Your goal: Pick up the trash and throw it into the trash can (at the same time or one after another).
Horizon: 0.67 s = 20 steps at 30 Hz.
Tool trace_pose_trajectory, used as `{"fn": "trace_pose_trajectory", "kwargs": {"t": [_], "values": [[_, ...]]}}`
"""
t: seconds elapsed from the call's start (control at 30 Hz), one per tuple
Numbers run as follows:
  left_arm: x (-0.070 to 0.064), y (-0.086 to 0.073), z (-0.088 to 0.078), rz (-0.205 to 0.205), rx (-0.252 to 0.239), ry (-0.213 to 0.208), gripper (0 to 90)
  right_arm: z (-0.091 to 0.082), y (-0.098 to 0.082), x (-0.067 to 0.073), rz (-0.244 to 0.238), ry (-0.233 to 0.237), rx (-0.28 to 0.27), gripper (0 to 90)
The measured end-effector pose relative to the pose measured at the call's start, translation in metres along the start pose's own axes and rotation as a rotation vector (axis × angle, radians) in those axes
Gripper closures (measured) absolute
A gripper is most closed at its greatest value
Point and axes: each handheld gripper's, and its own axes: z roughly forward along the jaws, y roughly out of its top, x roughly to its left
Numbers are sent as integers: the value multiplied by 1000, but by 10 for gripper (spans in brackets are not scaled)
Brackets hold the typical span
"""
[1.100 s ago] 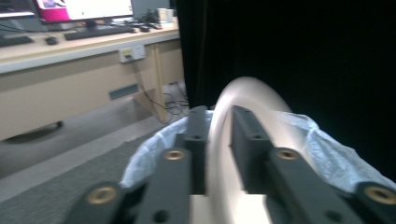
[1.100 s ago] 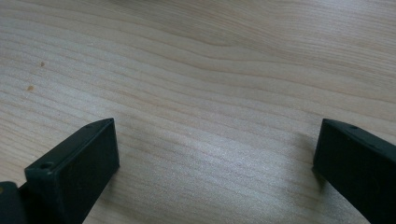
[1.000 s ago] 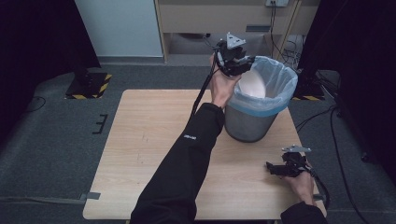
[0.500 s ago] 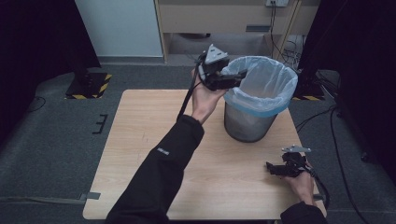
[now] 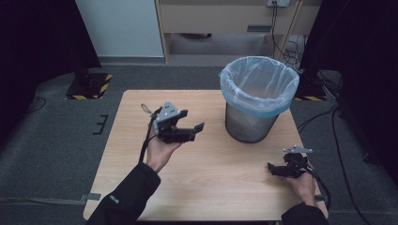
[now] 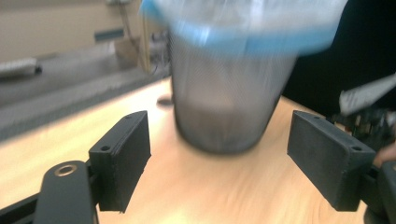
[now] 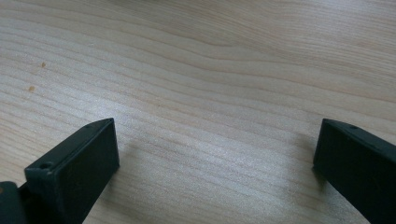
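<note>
Bin, a round grey mesh basket lined with a thin plastic bag whose blue edge folds over the rim, stands at the far right part of the desk. The left gripper points toward it from nearby; its flat black block-shaped jaws have just been opening and stand wide with nothing between them. The right gripper rests near the right front corner, jaws wide over bare pale wood with fine grain.

Left claw just opening, empty; right claw wide.
</note>
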Motion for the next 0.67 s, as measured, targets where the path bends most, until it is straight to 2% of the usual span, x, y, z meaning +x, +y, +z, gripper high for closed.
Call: {"fn": "trace_pose_trajectory", "kwargs": {"t": [0.13, 0.27, 0.37, 0.43, 0.57, 0.63, 0.67], "values": [[6, -49, -19, -57, 57, 13, 178, 0, 0, 0, 1, 0, -1, 3], [11, -94, -36, -76, 120, 48, 157, 0, 0, 0, 1, -2, -2, 3], [21, -122, -48, -95, 173, 85, 152, 0, 0, 0, 1, -2, -2, 2], [30, -132, -55, -126, 209, 110, 144, 0, 0, 0, 4, -6, -4, 3], [47, -145, -66, -136, 240, 192, 132, 0, -1, 1, 12, -11, -9, 2], [56, -151, -67, -164, 253, 232, 132, 1, -1, 1, 12, -11, -12, 2], [60, -153, -68, -166, 263, 254, 130, 1, -1, 1, 12, -11, -14, 2]]}}
